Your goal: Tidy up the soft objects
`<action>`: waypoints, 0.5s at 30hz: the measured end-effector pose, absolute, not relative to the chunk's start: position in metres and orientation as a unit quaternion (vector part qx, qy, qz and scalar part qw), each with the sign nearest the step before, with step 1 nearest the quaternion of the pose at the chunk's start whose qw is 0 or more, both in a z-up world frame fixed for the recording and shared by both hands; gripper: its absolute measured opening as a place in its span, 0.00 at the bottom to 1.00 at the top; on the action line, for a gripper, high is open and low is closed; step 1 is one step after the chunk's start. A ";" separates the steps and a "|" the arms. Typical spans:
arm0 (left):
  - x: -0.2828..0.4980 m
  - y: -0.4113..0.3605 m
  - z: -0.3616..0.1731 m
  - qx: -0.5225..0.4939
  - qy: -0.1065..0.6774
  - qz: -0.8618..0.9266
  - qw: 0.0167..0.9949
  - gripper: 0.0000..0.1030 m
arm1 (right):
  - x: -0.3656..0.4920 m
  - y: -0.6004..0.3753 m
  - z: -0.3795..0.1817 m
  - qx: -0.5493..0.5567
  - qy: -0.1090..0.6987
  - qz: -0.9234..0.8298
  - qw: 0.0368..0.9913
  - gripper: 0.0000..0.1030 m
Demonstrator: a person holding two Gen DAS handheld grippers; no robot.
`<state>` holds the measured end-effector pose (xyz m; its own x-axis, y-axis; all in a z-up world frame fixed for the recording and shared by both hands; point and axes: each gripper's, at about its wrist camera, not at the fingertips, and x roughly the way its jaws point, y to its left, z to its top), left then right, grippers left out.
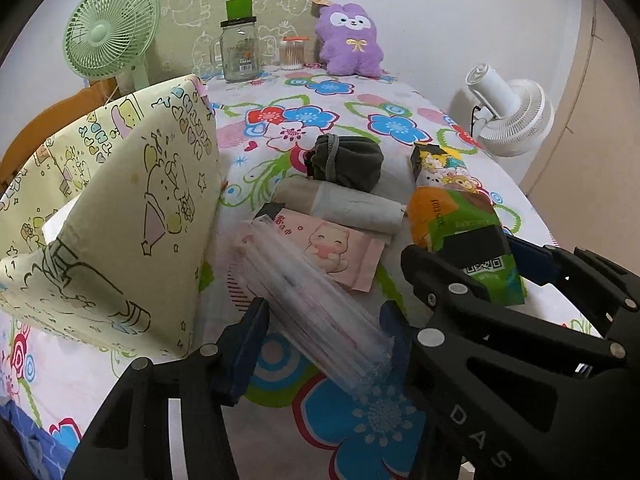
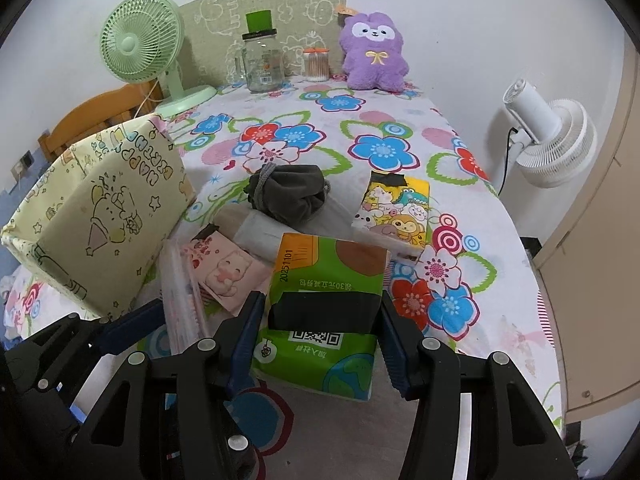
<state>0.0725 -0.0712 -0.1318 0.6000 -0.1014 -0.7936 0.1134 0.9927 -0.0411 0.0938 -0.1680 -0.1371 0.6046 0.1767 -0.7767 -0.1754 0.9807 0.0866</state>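
Now, largest first.
Bin: pale yellow cartoon-print fabric storage box, open-topped, on the flower-print desk cover, left of both claws.
Green pack: green-and-orange plastic tissue pack, long axis running away from the right claw, which is clamped across its near end, pitched down.
Clear pack: transparent plastic-wrapped flat packet, axis diagonal, between the left claw's pads; grip unclear through blur.
Nearer arm: left claw, just beside the box.
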 end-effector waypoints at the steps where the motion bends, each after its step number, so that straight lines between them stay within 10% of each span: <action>1: 0.072 -0.071 -0.131 0.006 0.442 -0.062 0.895 0.56 | 0.093 -0.167 -0.137 0.001 0.433 0.100 0.896 0.56; 15: 0.062 -0.066 -0.126 -0.002 0.446 -0.058 0.893 0.15 | 0.083 -0.161 -0.130 0.004 0.430 0.112 0.896 0.56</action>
<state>0.0618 -0.0659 -0.1255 0.5963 -0.1050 -0.7959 0.1011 0.9933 -0.0552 0.0833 -0.1609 -0.1303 0.6053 0.2028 -0.7698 -0.1968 0.9751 0.1022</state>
